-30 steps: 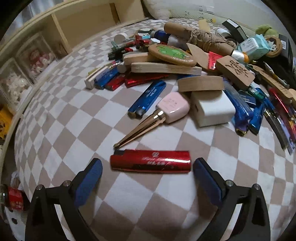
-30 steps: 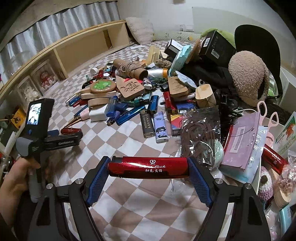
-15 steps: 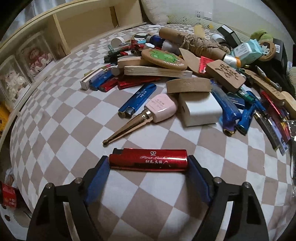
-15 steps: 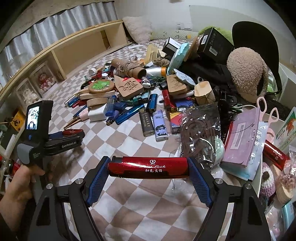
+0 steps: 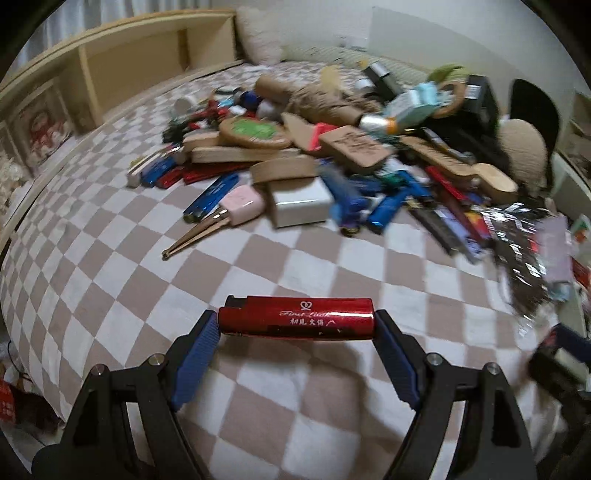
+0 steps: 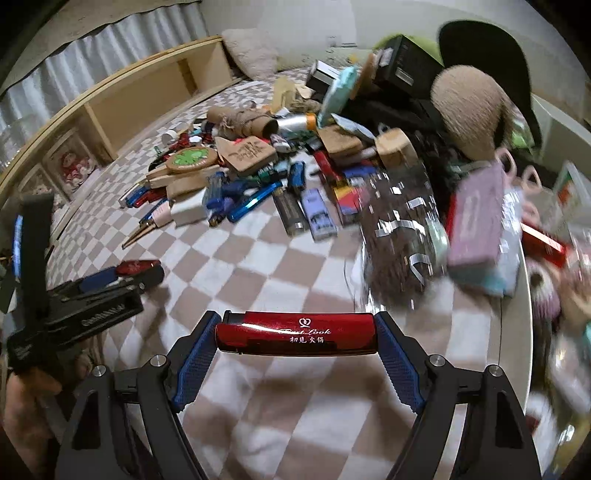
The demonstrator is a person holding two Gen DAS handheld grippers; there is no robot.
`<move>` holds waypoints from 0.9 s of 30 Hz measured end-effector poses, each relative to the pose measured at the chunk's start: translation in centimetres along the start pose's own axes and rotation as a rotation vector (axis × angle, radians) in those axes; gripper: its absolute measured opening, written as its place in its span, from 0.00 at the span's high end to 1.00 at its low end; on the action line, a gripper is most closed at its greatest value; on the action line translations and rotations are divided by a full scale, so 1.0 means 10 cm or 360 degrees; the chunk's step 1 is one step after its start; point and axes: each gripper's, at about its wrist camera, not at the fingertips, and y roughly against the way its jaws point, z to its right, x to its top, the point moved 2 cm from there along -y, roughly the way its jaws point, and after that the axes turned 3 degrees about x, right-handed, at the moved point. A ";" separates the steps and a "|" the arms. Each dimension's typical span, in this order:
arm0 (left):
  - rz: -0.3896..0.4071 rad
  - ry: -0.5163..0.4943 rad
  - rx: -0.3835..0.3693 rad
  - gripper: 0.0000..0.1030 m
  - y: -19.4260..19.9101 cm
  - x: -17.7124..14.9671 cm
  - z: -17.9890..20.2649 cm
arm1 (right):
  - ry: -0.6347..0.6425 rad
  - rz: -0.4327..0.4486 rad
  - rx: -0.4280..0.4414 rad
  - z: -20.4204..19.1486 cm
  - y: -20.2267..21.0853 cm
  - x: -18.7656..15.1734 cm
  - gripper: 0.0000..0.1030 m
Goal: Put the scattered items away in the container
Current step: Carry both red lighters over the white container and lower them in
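My left gripper [image 5: 297, 326] is shut on a red lighter [image 5: 295, 319], pinched end to end between the blue pads and lifted above the checked bed cover [image 5: 110, 258]. My right gripper [image 6: 295, 338] is likewise shut on a second red lighter [image 6: 303, 332], held crosswise above the cover. In the right wrist view the left gripper [image 6: 147, 269] appears at the left with its lighter [image 6: 136, 266], a hand below it. A pile of lighters, wooden pieces and boxes [image 5: 295, 155] lies beyond. A white rim [image 6: 526, 288] at the right may be the container.
A wooden shelf unit [image 5: 129, 66] runs along the far left of the bed, with a pillow [image 5: 258, 33] behind. At the right sit a crinkly clear bag [image 6: 399, 221], a pink box [image 6: 476, 221] and a beige pompom hat [image 6: 469, 114].
The left gripper closed on the red lighter lying on the cover and lifted it. The right gripper kept its lighter and swung slightly; its view is now blurred at the right.
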 end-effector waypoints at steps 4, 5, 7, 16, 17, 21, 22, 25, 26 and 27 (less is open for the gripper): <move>0.0043 -0.0033 -0.0075 0.19 0.19 -0.03 0.04 | -0.0071 0.0041 -0.0042 0.01 0.13 -0.11 0.19; 0.0052 -0.0041 -0.0092 0.19 0.24 -0.03 0.05 | -0.0085 0.0057 -0.0055 0.02 0.17 -0.12 0.19; 0.0078 -0.0060 -0.0126 0.19 0.33 -0.04 0.08 | -0.0116 0.0100 -0.0073 0.04 0.29 -0.13 0.19; 0.0211 -0.0181 -0.0337 0.19 0.74 0.07 0.43 | -0.0235 0.0370 -0.0178 0.45 1.23 -0.08 0.19; 0.0225 -0.0199 -0.0361 0.19 0.78 0.08 0.49 | -0.0245 0.0402 -0.0210 0.53 1.37 -0.09 0.19; 0.0268 -0.0269 -0.0457 0.19 0.92 0.15 0.75 | -0.0270 0.0472 -0.0346 0.85 1.83 -0.16 0.19; 0.0276 -0.0290 -0.0481 0.19 0.95 0.17 0.83 | -0.0272 0.0476 -0.0384 0.94 1.93 -0.19 0.19; 0.0301 -0.0357 -0.0539 0.19 1.01 0.21 1.07 | -0.0268 0.0466 -0.0506 1.22 2.15 -0.27 0.19; 0.0305 -0.0376 -0.0560 0.19 1.03 0.22 1.15 | -0.0264 0.0457 -0.0548 1.31 2.20 -0.29 0.19; 0.0309 -0.0395 -0.0580 0.19 1.05 0.23 1.23 | -0.0262 0.0444 -0.0575 1.39 2.23 -0.32 0.19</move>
